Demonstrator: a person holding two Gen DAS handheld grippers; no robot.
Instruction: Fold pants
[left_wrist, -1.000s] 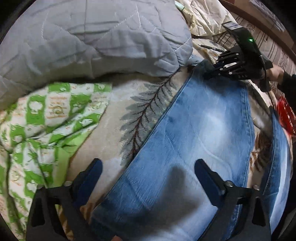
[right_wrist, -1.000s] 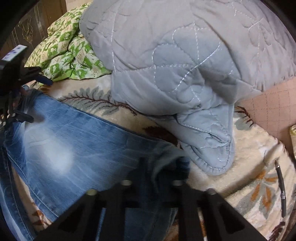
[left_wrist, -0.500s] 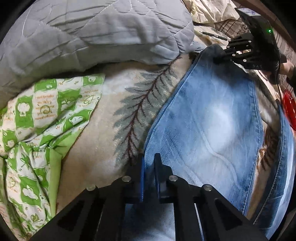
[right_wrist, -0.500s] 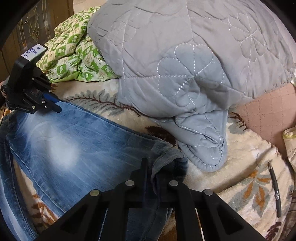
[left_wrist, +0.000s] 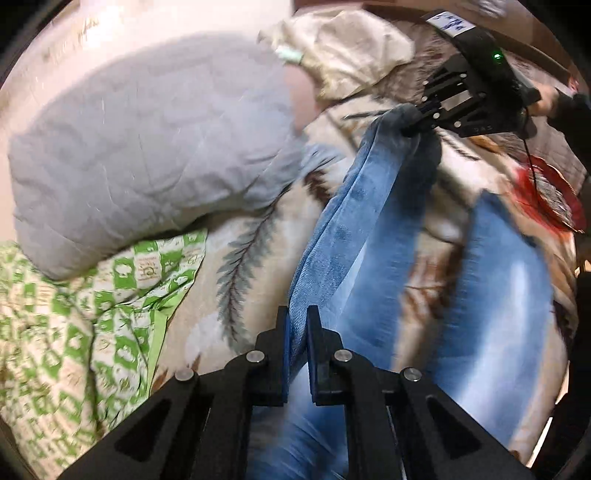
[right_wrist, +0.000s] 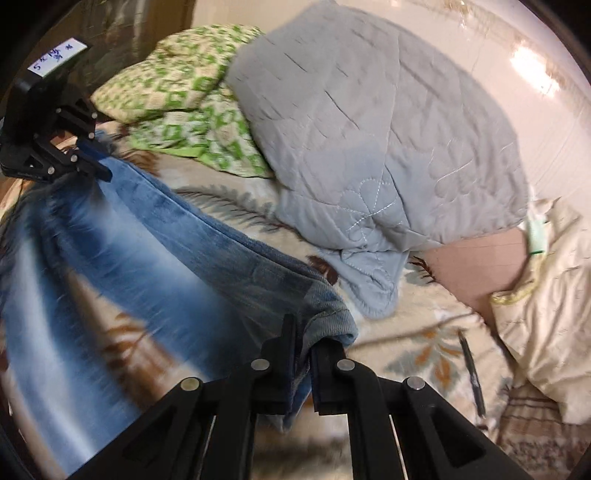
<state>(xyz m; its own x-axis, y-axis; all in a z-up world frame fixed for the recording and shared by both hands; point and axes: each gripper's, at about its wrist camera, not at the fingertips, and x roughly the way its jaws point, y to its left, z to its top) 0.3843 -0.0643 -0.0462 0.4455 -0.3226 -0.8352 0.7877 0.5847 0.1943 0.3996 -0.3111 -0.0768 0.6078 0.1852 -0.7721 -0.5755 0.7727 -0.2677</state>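
Faded blue jeans (left_wrist: 354, 236) lie on a leaf-patterned bed cover. My left gripper (left_wrist: 296, 325) is shut on the edge of one trouser leg and holds it lifted off the bed. My right gripper (right_wrist: 303, 332) is shut on the hem end of the same leg (right_wrist: 207, 266), also lifted. The leg hangs stretched between both grippers. The right gripper shows at the far end in the left wrist view (left_wrist: 417, 123), the left one in the right wrist view (right_wrist: 94, 162). The other leg (left_wrist: 506, 302) lies flat on the bed.
A grey quilted blanket (left_wrist: 147, 140) is heaped beside the jeans, with a green-and-white checked cloth (left_wrist: 92, 302) by it. A cream cloth (right_wrist: 543, 288) and a dark pen (right_wrist: 471, 369) lie to the right. A red object (left_wrist: 546, 199) sits past the other leg.
The left gripper closed on the leg's edge. Both grippers then lifted the leg off the bed, so it hangs taut between them. The views are blurred by motion.
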